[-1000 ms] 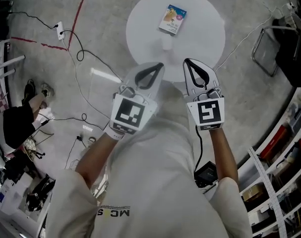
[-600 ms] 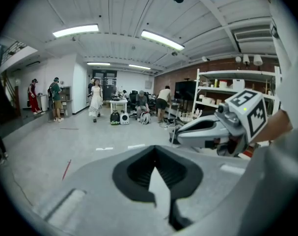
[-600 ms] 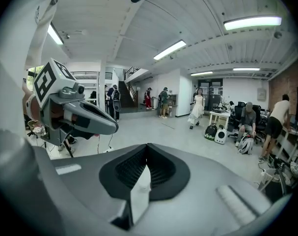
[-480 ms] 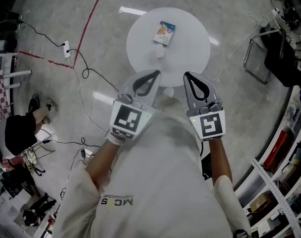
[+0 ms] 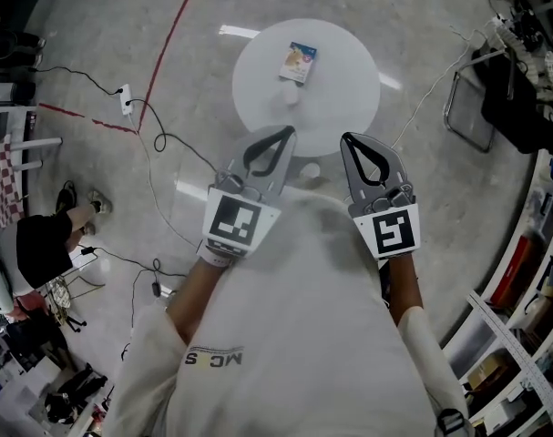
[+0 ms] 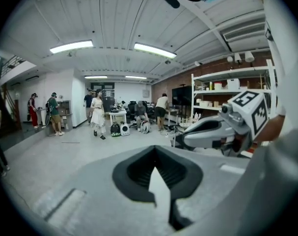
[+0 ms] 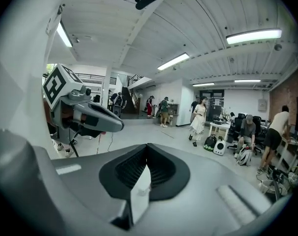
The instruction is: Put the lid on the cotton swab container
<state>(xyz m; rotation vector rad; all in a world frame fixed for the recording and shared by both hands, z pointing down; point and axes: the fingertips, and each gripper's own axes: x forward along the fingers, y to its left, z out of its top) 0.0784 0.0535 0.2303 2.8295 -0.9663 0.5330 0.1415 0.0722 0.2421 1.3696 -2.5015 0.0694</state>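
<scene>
Head view, round white worktop [image 5: 349, 85] on the floor below, printed box [image 5: 297, 62] and small pale cotton swab container [image 5: 291, 96] on it, left hand-held gripper [image 5: 285, 135] and right hand-held gripper [image 5: 347, 140] held up well apart from them, left gripper view, jaws closed together on nothing, right gripper view, jaws closed together, empty.

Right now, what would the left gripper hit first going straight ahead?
Nothing close, it seems: the left gripper points level, higher than the round table, toward open floor; people stand far off.
</scene>
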